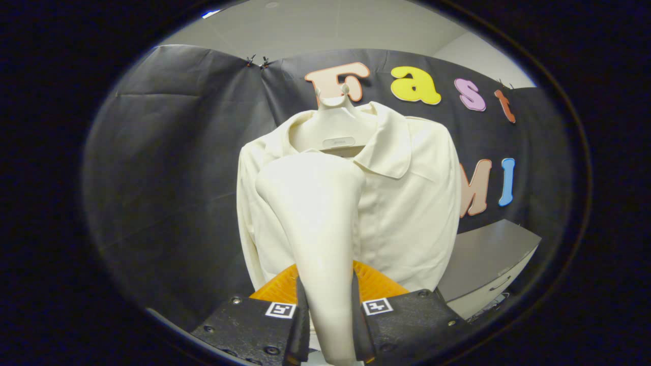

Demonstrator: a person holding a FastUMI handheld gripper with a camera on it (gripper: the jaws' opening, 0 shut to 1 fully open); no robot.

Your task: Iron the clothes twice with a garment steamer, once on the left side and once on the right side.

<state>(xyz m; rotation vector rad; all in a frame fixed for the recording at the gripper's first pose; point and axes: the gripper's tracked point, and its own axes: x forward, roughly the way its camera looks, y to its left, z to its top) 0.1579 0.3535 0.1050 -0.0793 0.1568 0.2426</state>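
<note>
Gripper: my gripper (329,305) is clamped tight on the garment steamer (318,223), one finger pressing on each side of its narrow handle.
Steamer: cream body, rising from between my fingers and widening to a broad head up top.
Steamer head: I see it in front of the shirt's chest, on the side where the collar lies open; whether it touches the fabric I cannot tell.
Shirt: cream collared shirt (407,203) hanging upright on a pale hanger (333,127), just beyond the steamer, sleeves down at both sides.
Backdrop: black cloth wall (168,178) right behind the shirt.
Off to the side: a grey cabinet (488,259) beside the shirt's hem, with a handle on its front.
</note>
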